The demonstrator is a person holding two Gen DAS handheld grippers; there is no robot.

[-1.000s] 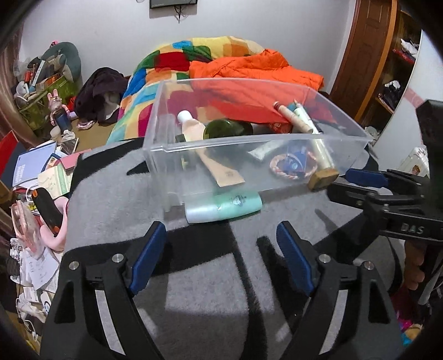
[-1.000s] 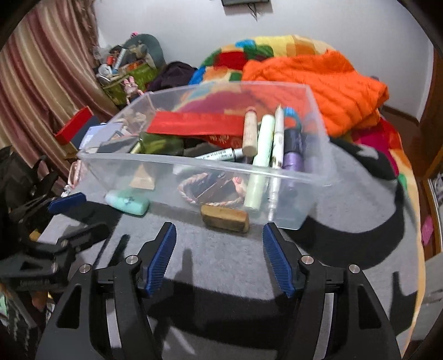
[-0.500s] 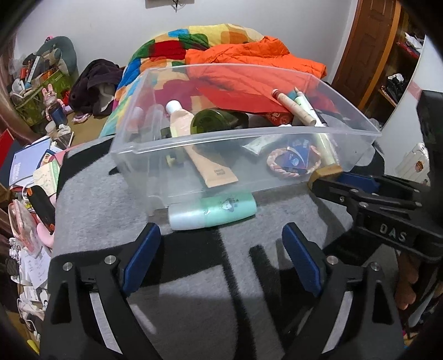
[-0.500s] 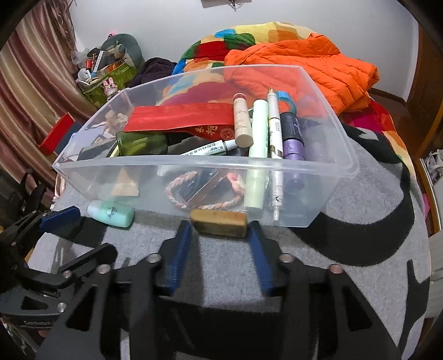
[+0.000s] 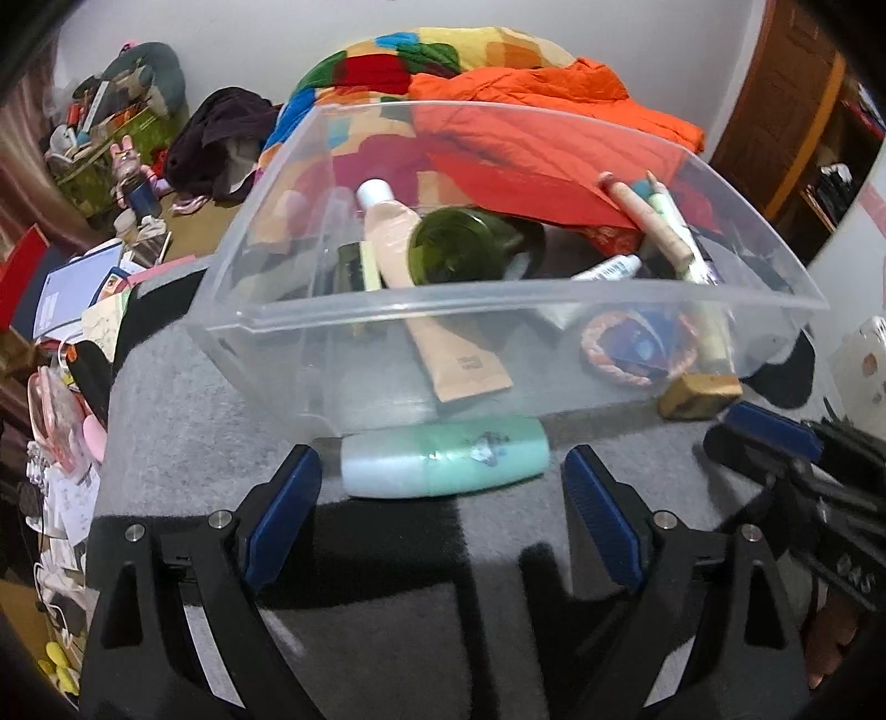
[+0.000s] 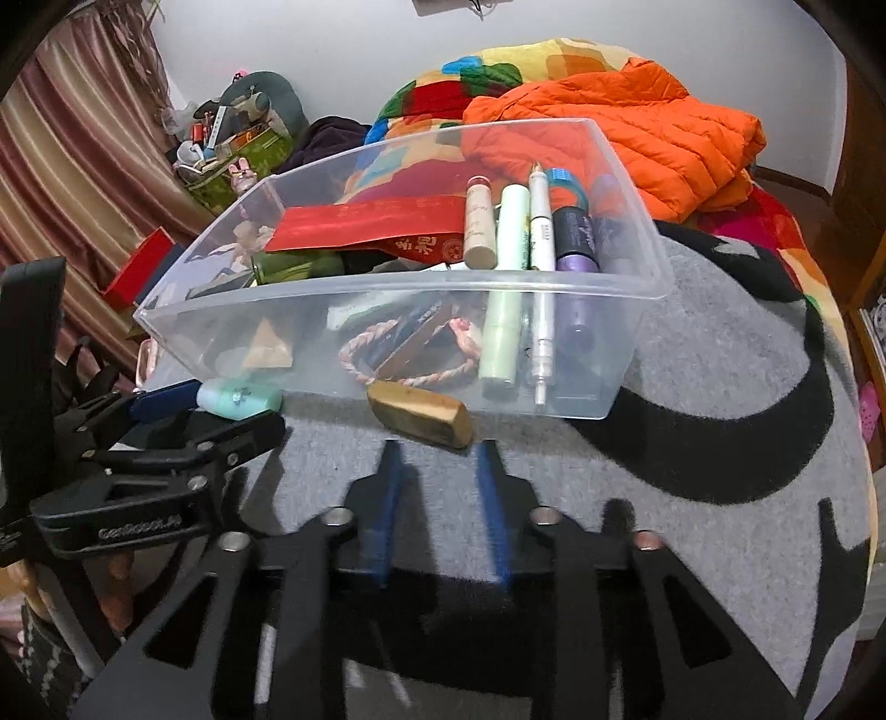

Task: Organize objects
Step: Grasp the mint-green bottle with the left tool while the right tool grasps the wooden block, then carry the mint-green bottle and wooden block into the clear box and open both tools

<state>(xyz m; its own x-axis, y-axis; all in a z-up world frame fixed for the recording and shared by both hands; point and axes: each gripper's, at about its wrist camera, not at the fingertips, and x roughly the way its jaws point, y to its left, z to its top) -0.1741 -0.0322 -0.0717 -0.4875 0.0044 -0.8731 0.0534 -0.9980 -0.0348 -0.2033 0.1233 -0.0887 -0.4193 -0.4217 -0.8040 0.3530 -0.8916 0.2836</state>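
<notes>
- Your left gripper (image 5: 440, 495) is spread wide, its blue-padded fingers (image 5: 282, 512) flanking the mint-green plastic bottle (image 5: 443, 464) without touching it.
- That bottle lies on its side on the grey and black blanket (image 5: 387, 637), pressed against the near wall of the clear plastic storage bin (image 5: 498, 302).
- Your right gripper (image 6: 440, 471) has its fingers drawn in to a narrow gap, gripping nothing; their tips sit just short of the tan rectangular block (image 6: 421, 412).
- The block rests on the blanket, outside the bin and touching its front wall.
- Inside the bin you have a beige squeeze tube (image 5: 421, 288), a dark green glass bottle (image 5: 459, 252) on its side, a pink braided rope ring (image 6: 410, 354), a red paper envelope (image 6: 365, 224), and a row of slim tubes and pens at the right end, including a pale green tube (image 6: 506, 288) and a purple-capped bottle (image 6: 576, 260).
- An orange quilted jacket (image 6: 637, 122) lies beyond the bin on a multicoloured patchwork quilt (image 5: 421, 52).
</notes>
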